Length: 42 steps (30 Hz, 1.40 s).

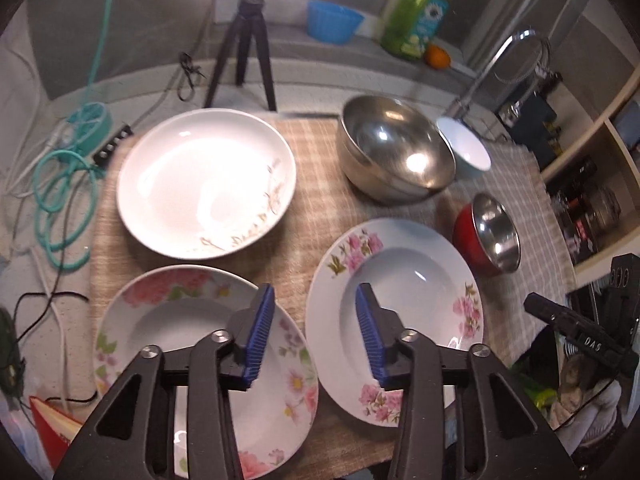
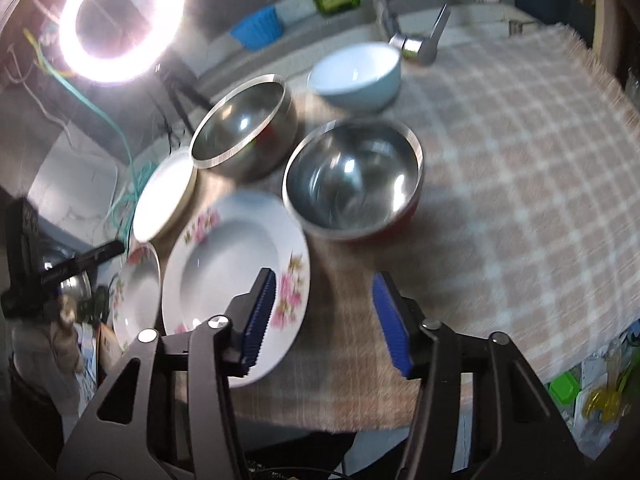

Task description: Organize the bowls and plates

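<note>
Evidently both tongs hover empty over dishes laid out singly, nothing stacked yet.

Left tongs [image 1: 315, 332] stand parted with nothing between the pads, poised above the gap between the peony plate [image 1: 168, 320] at 7 o'clock and the pink-blossom plate [image 1: 420, 280] at 5 o'clock; a white plate [image 1: 206, 182] lies at 11, a steel bowl [image 1: 396, 148] at 1, a red-sided bowl [image 1: 488, 236] at 3. Right tongs [image 2: 324, 316] are likewise released, beside that blossom plate's rim, likely lining up an edge pinch. Everything rests on the checked cloth [image 2: 520, 160] covering the surface, which probably cushions them.
</note>
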Tool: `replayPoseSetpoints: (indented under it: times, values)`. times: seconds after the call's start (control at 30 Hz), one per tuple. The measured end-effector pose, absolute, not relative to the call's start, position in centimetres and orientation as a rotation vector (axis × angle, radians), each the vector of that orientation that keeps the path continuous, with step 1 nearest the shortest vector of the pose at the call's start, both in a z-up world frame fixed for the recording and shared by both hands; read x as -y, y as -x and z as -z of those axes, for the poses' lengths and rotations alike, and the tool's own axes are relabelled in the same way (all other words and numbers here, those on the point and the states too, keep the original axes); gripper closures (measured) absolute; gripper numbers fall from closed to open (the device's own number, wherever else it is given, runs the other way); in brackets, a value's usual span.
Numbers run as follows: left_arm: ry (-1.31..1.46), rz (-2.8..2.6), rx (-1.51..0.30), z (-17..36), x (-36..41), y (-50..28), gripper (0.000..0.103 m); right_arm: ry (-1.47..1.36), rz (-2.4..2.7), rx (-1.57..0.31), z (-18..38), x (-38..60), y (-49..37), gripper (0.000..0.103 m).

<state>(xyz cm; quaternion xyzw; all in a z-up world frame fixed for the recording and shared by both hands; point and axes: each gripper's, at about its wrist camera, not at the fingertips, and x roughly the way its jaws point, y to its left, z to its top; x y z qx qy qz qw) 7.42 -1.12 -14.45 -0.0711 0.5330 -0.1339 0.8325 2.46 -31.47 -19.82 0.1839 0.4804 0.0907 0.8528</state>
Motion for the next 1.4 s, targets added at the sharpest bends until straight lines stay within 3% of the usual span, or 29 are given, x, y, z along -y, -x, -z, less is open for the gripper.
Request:
replayPoseSetpoints:
  times: [0.17, 0.37, 0.57, 1.4]
  values:
    - [0.116, 0.344, -1.189, 15.9, 2.3, -8.7, 0.076, -0.409, -0.242, -1.08, 21.8, 30.0, -2.2, 0.076]
    - [0.169, 0.369, -1.256, 17.9, 2.0, -10.3, 0.077, -0.475, -0.267, -1.132, 23.8, 29.5, -2.4, 0.086]
    - [0.178, 0.373, -1.276, 18.6, 1.7, -11.0, 0.081, -0.534, -0.284, -1.162, 25.0, 29.9, -2.7, 0.091]
    - [0.21, 0.398, -1.345, 20.2, 2.0, -12.2, 0.083, -0.578, -0.325, -1.183, 25.4, 29.9, -3.6, 0.091]
